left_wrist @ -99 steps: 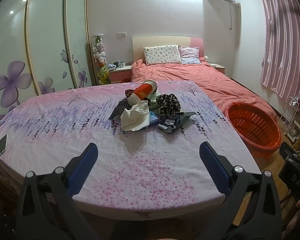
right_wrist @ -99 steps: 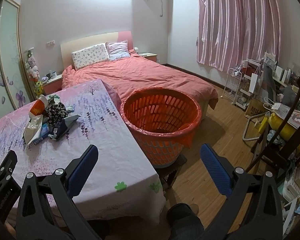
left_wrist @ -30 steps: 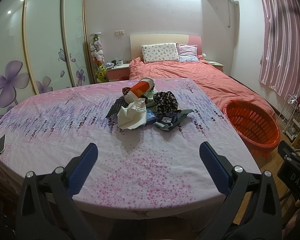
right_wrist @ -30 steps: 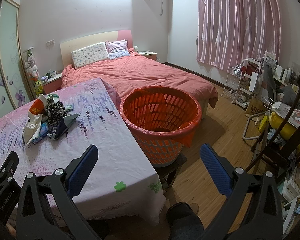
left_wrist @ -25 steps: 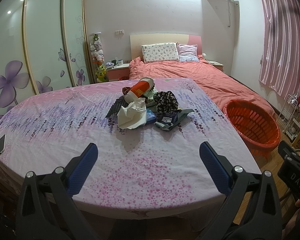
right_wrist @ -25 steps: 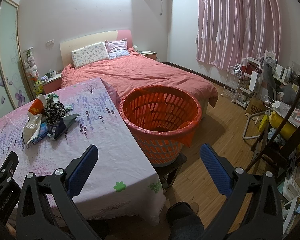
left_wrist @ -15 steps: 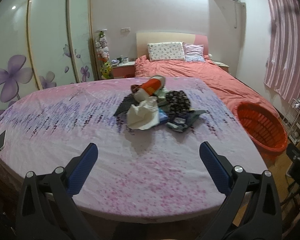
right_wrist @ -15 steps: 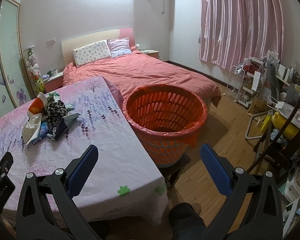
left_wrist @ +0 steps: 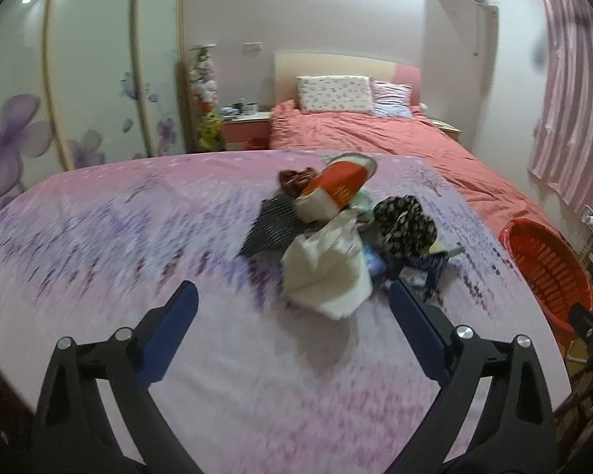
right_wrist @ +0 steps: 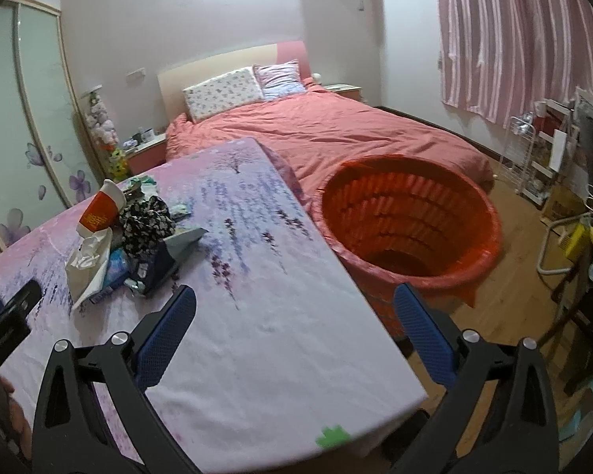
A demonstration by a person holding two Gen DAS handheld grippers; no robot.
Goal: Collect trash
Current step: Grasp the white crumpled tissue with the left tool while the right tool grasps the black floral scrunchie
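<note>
A pile of trash lies mid-table on the pink floral cloth: a white crumpled bag [left_wrist: 326, 272], an orange and white paper cup [left_wrist: 334, 189], a black patterned wad [left_wrist: 405, 225], a dark striped wrapper [left_wrist: 271, 229] and blue packets. It shows in the right wrist view too, with the cup [right_wrist: 101, 209] and bag [right_wrist: 89, 260]. My left gripper [left_wrist: 292, 308] is open and empty, just short of the white bag. My right gripper [right_wrist: 296, 312] is open and empty over the table's right edge. An empty orange basket [right_wrist: 411, 221] stands on the floor right of the table [right_wrist: 257, 335].
A bed with a red cover [right_wrist: 336, 130] lies behind the table. A flowered wardrobe [left_wrist: 59, 98] lines the left wall. Racks and clutter [right_wrist: 565, 166] stand by the pink curtain at right. The basket's rim [left_wrist: 545, 260] shows at the left wrist view's right.
My left gripper has moved forward over the table toward the trash pile, which looms larger. My right gripper has moved forward and left, closer to the table and basket. Both stay open.
</note>
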